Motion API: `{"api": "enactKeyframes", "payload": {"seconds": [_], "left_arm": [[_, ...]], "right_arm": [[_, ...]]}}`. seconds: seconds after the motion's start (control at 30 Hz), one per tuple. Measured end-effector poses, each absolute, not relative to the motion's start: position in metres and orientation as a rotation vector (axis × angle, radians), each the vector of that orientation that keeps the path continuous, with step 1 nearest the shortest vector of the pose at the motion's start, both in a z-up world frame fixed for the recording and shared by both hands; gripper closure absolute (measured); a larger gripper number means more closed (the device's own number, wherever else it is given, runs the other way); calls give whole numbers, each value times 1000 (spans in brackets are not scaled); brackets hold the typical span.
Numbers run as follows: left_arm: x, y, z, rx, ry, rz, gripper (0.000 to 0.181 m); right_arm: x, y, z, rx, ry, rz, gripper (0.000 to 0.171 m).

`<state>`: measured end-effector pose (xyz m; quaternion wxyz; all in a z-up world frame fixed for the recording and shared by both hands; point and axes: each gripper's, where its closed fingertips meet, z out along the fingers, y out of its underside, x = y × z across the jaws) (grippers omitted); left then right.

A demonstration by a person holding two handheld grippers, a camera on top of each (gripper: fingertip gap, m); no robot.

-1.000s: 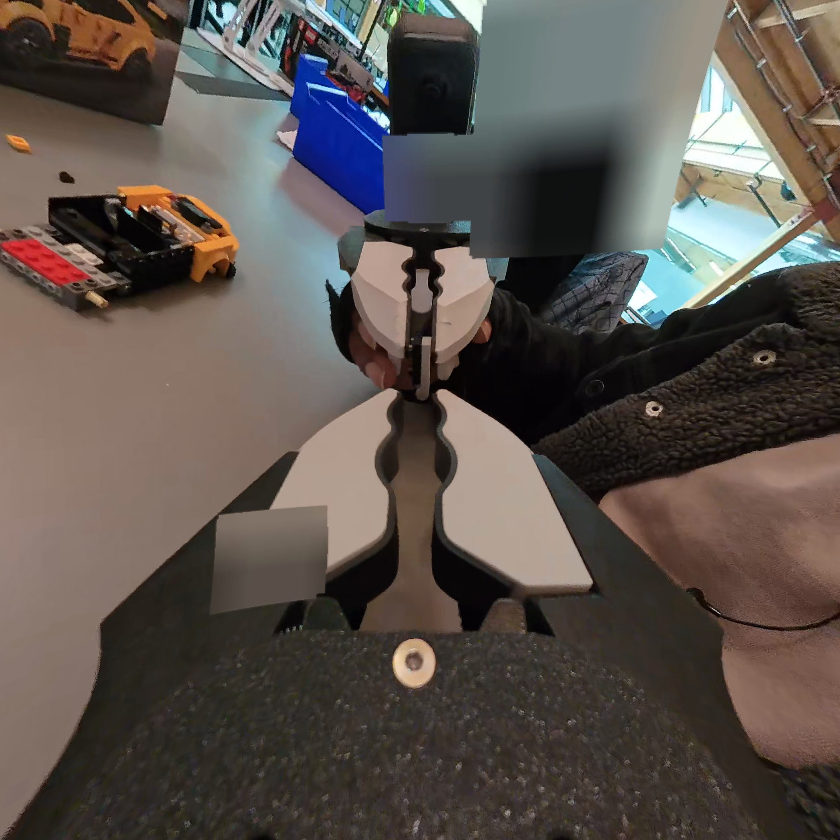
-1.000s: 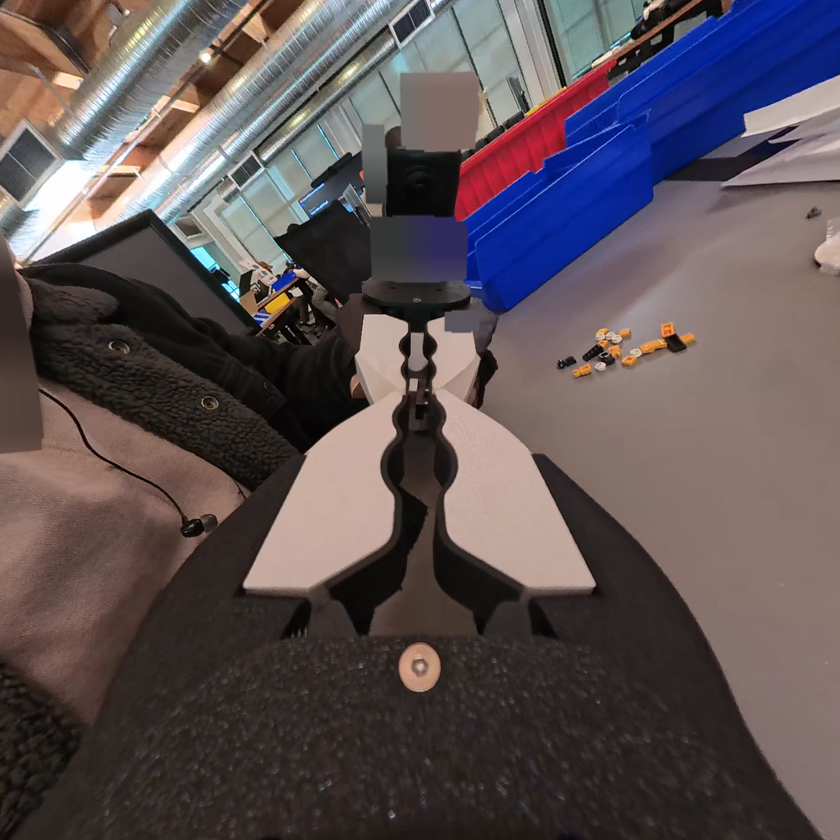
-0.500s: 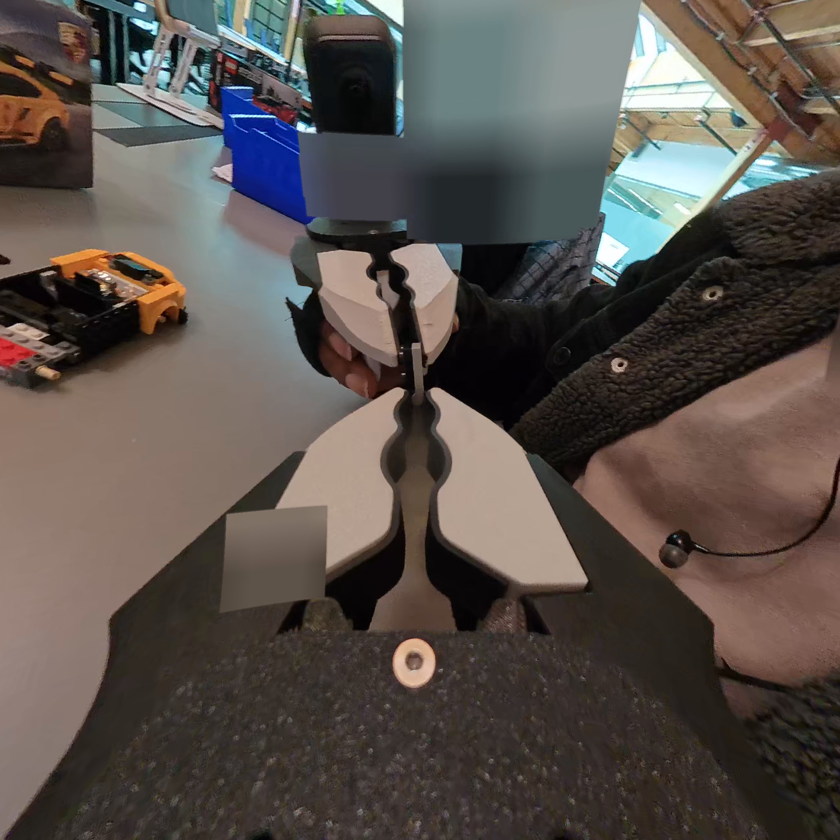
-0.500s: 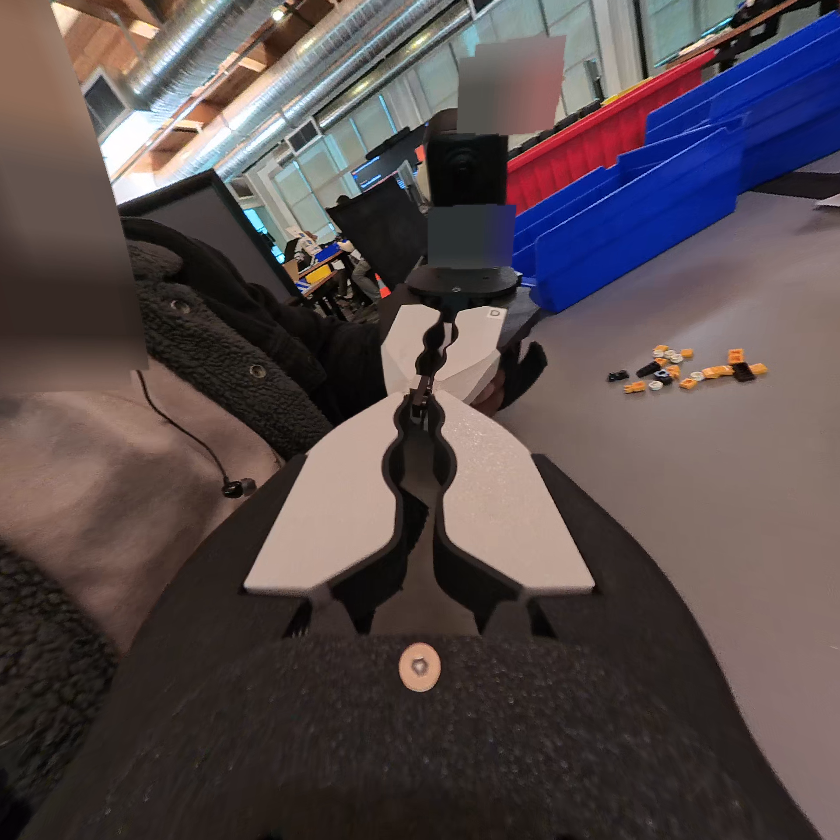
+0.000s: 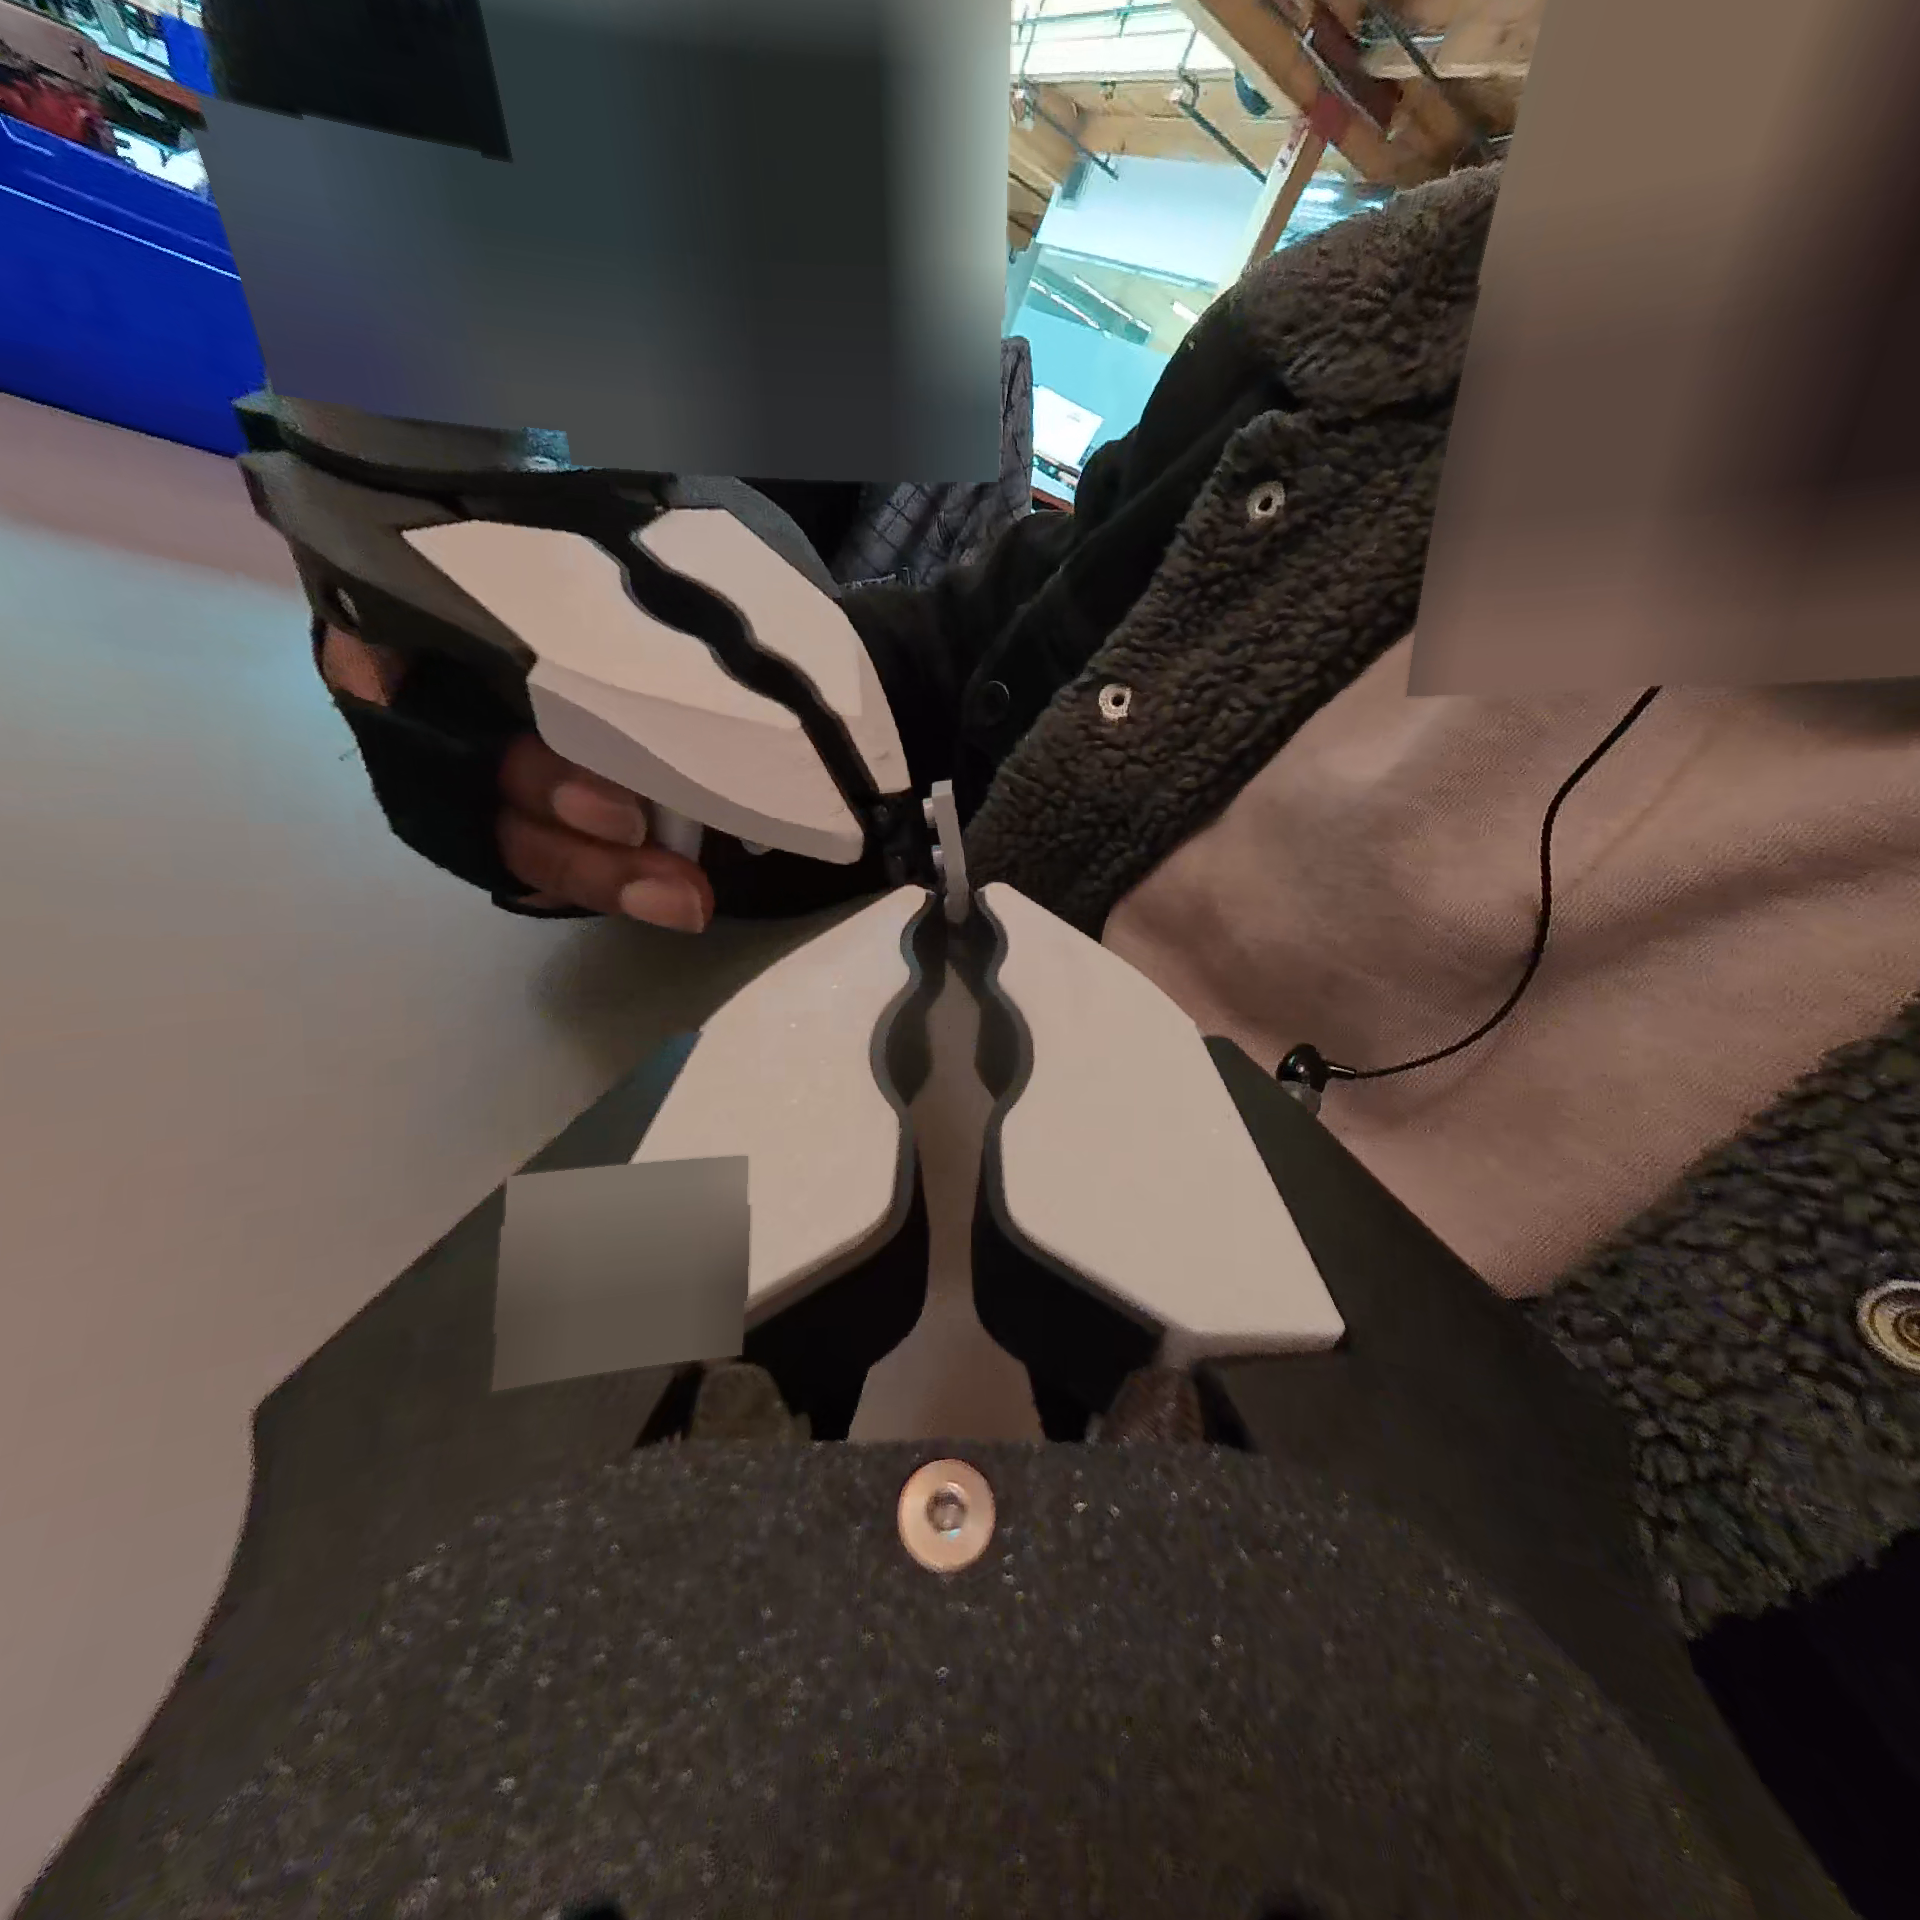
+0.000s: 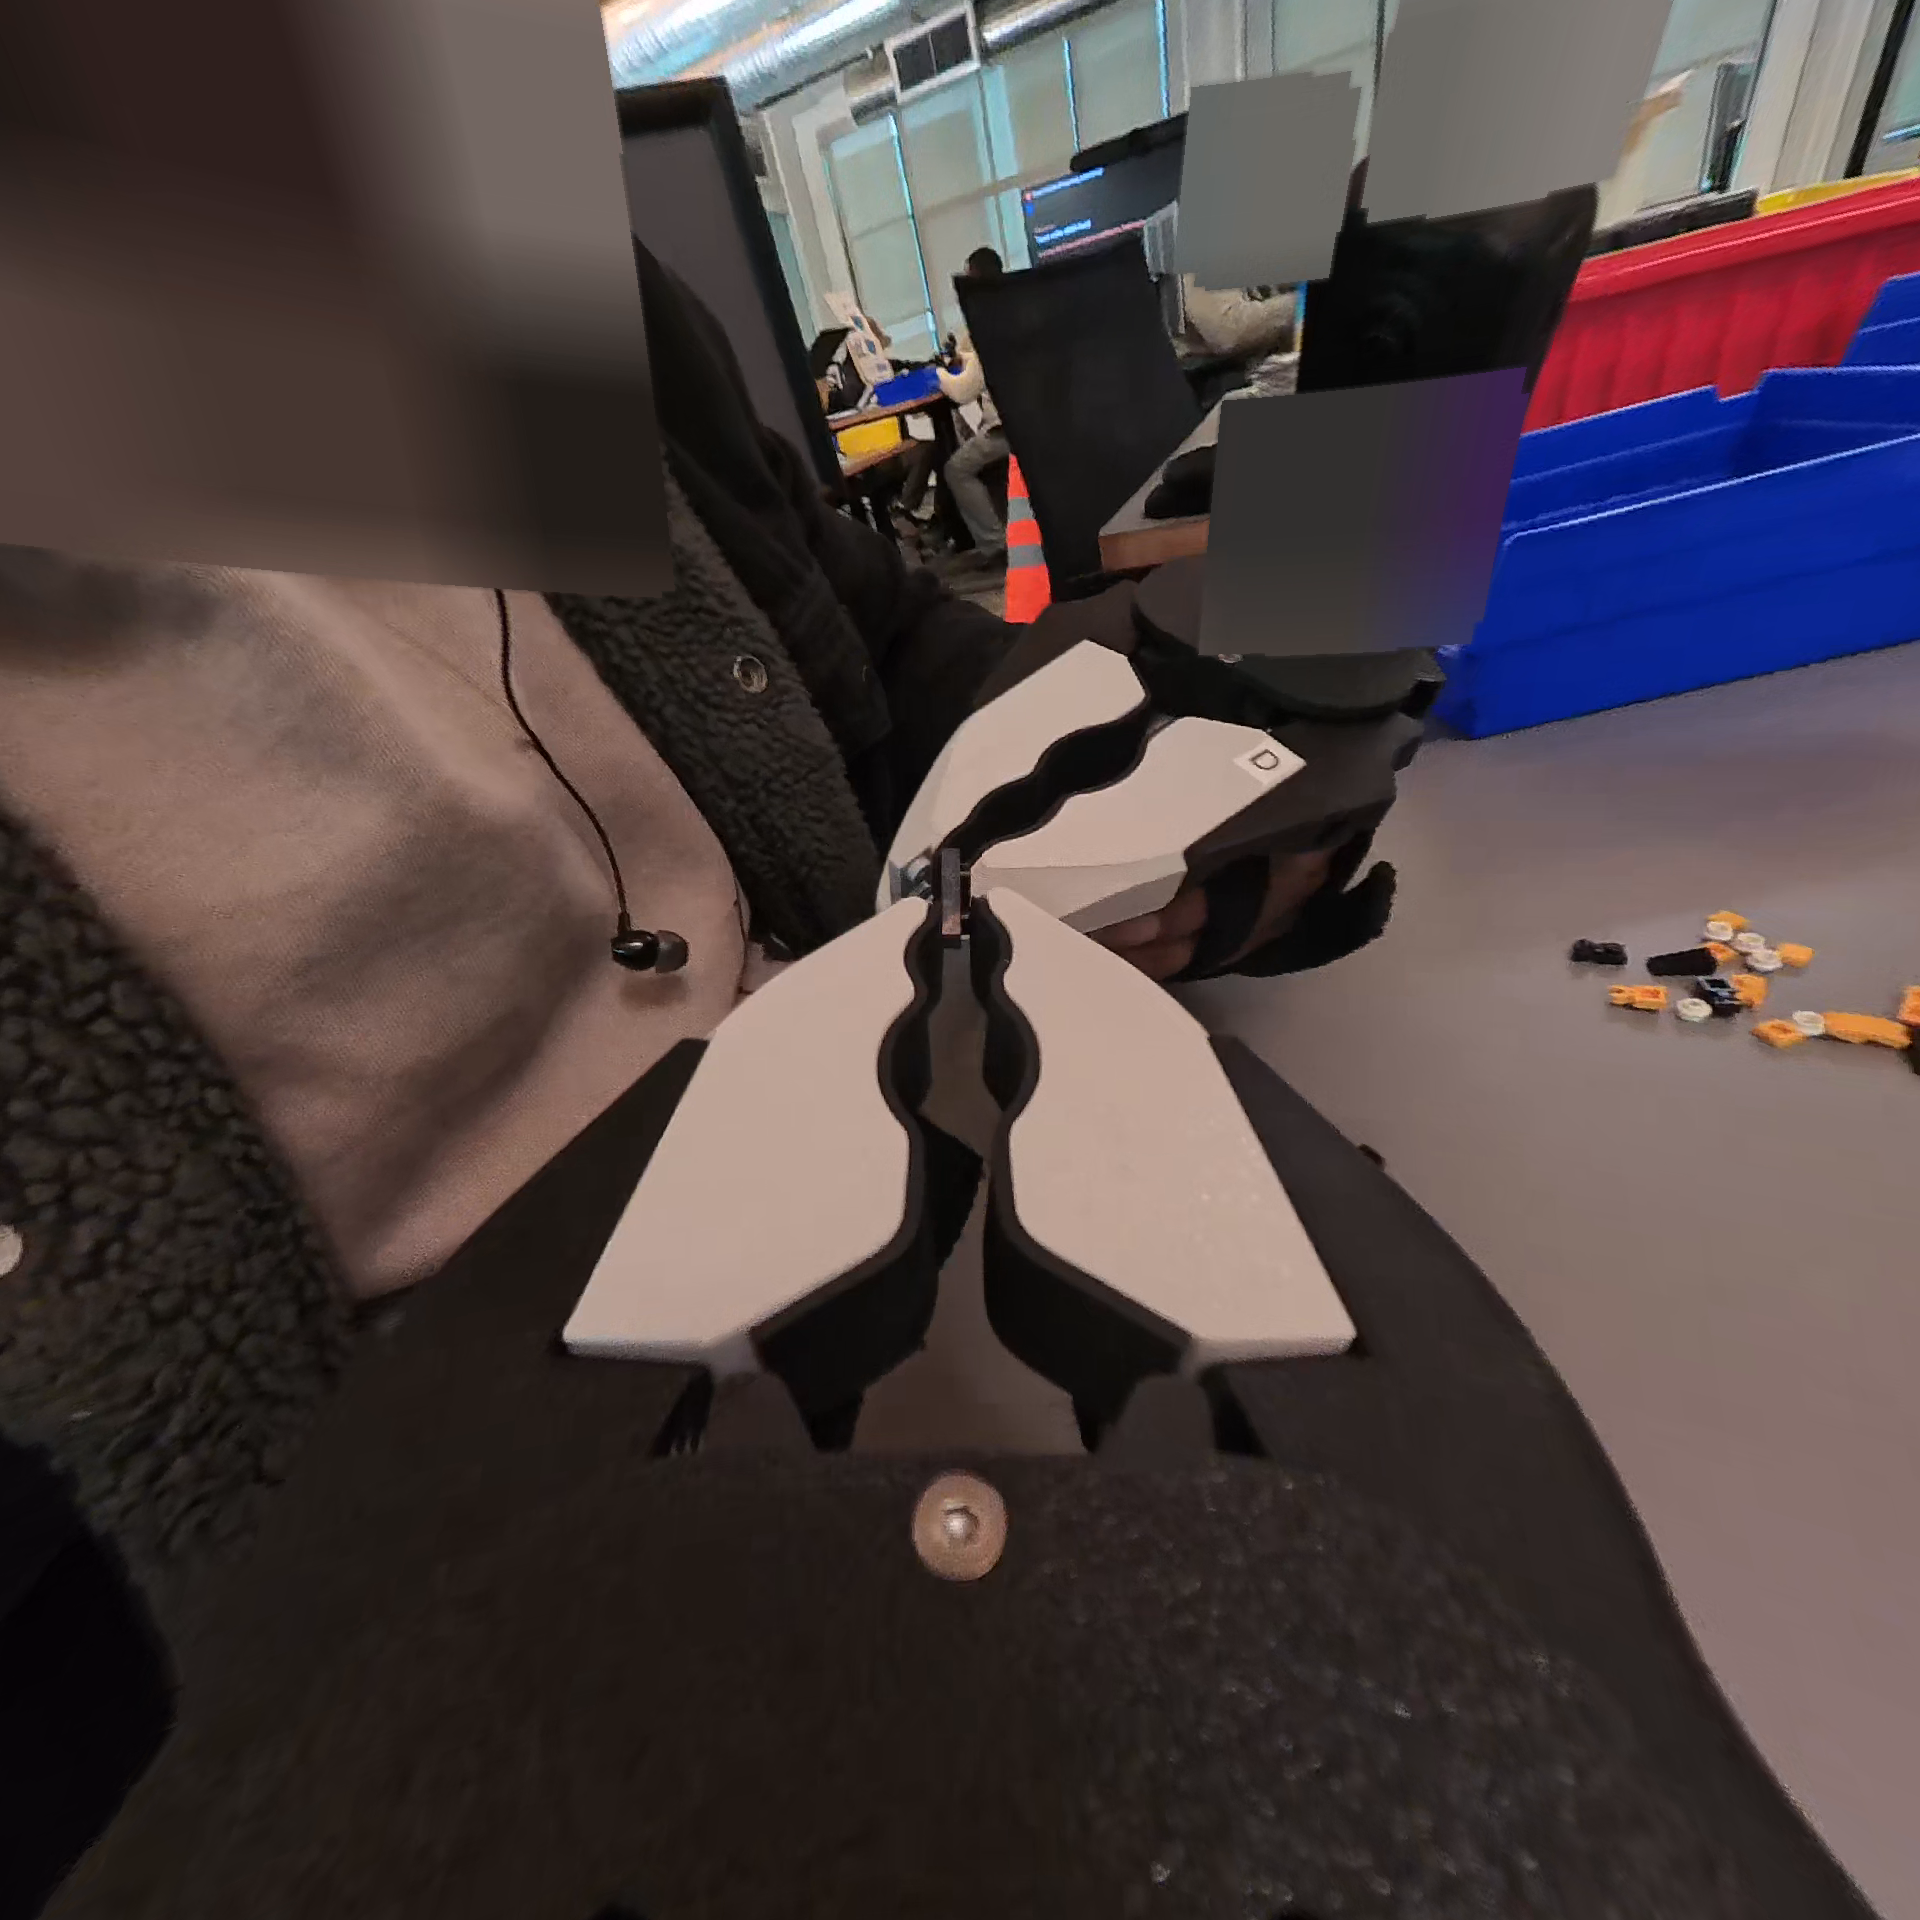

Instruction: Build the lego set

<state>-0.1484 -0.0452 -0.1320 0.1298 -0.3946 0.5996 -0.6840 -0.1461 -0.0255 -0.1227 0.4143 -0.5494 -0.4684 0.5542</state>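
both hand-held grippers meet tip to tip, left hand-held gripper (image 5: 951, 902) pinching a grey plate (image 5: 945, 844), right hand-held gripper (image 6: 951, 920) a black piece (image 6: 950, 891).

My left gripper (image 5: 951, 902) is pinched down on a small light grey piece, its two white fingers (image 5: 800, 1101) drawn together at the tips with only the wavy gap behind them. My right gripper (image 6: 951, 914) is likewise clamped — on a small dark piece — and the two tools meet tip to tip, each angled in toward the other (the right one tilts in from the upper left in the left wrist view). My right hand (image 5: 582, 831), in a dark fingerless glove, wraps the handle under its gripper; my left hand (image 6: 1257, 914) does the same, low near the table edge by my chest.
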Motion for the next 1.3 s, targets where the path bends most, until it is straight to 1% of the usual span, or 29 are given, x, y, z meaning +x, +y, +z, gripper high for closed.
{"api": "enactKeyframes", "payload": {"seconds": [0.1,0.27,0.37,0.5,0.7,1.3], "left_arm": [[-152,-41,-131,-1154,1732,-2030,177],[-149,-24,-133,-1295,1628,-2099,178],[-147,-13,-135,-1385,1540,-2160,178],[-143,-6,-145,-1473,1518,-2129,177],[-139,-2,-165,-1587,1588,-1961,177],[-137,7,-201,-1799,1655,-1728,177]], "right_arm": [[-141,-11,-134,-1443,-1177,1228,166],[-136,-4,-134,-1429,-1188,1075,166],[-135,-1,-138,-1477,-1172,1091,166],[-133,7,-147,-1589,-1120,1128,166],[-129,14,-156,-1707,-1048,1208,166],[-129,17,-195,-2009,-1000,1286,166]]}}
